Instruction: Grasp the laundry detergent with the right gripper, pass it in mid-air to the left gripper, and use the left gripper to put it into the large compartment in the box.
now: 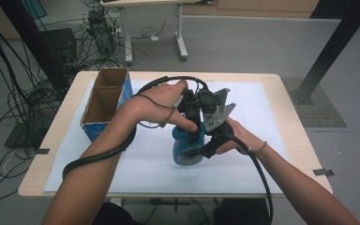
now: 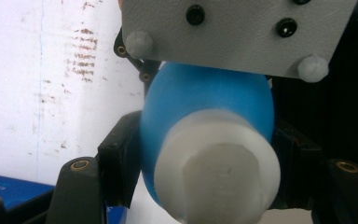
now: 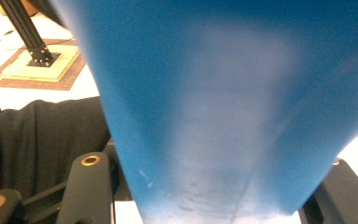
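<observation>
A blue bottle [image 1: 186, 151] with a white cap stands just off the middle of the white mat. My left gripper [image 1: 195, 132] comes down from above and is shut around its top. In the left gripper view the white cap [image 2: 219, 172] faces the camera, and the black jaws press the bottle [image 2: 205, 98] at the shoulder from both sides. My right gripper [image 1: 205, 150] comes in from the right and is shut on the bottle's body. In the right gripper view the blue wall of the bottle [image 3: 223, 93] sits between the jaws of that gripper [image 3: 214, 196].
An open cardboard box [image 1: 104, 101] with blue sides stands at the table's back left. The white mat [image 1: 262, 117] covers most of the wooden table [image 1: 290, 108]. The right gripper's grey plate [image 2: 242, 28] sits just above the bottle. Cables lie on the floor at left.
</observation>
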`<state>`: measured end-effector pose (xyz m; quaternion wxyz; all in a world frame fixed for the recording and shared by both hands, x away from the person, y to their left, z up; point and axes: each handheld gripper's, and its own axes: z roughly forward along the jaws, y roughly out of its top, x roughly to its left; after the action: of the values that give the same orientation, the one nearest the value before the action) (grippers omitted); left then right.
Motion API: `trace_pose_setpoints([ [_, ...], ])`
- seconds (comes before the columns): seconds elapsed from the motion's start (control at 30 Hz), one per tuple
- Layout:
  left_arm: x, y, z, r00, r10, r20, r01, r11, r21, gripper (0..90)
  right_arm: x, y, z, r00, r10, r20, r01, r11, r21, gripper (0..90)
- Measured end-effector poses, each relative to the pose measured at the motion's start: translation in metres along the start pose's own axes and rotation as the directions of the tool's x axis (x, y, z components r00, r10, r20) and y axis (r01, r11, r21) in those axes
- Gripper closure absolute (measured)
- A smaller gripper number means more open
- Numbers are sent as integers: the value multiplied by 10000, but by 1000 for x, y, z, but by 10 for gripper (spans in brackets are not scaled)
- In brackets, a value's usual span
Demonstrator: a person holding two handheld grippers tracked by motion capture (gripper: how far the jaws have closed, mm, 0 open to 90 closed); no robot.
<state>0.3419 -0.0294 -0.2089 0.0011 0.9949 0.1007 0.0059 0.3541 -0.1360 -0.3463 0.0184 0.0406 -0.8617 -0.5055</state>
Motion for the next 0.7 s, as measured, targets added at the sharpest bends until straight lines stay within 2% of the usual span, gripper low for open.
trace_pose_setpoints([
  [0.1, 0, 0, 0, 10000, -14, 12, 14, 10000, -15, 364, 1, 0, 0, 9998, 160, -113, -161, 9999, -60, 425],
  [0.33, 0, 0, -1, 10000, 10, -24, -10, 10000, 14, 365, 1, 1, 0, 9999, 121, -93, -122, 9999, -95, 425],
  [0.37, 1, -1, 0, 10000, -11, -20, 11, 10000, -29, 365, -1, 1, 0, 10000, -2, -8, 2, 10000, -38, 425],
  [0.43, 1, -1, 0, 10000, -40, -35, 40, 10000, -21, 365, 0, 1, 1, 9998, 177, -119, -178, 9998, -103, 425],
  [0.6, 1, -2, -1, 10000, -74, -31, 75, 10000, 22, 365, 0, 1, 1, 9999, 117, -106, -119, 9998, -135, 425],
  [0.63, 1, -2, -1, 10000, -86, -31, 86, 10000, 15, 365, -1, 1, 2, 10000, -41, -4, 41, 9999, -94, 425],
  [0.7, 1, -2, -1, 10000, -79, -36, 79, 10000, -7, 365, -1, 1, 1, 10000, 38, -32, -38, 10000, -57, 425],
])
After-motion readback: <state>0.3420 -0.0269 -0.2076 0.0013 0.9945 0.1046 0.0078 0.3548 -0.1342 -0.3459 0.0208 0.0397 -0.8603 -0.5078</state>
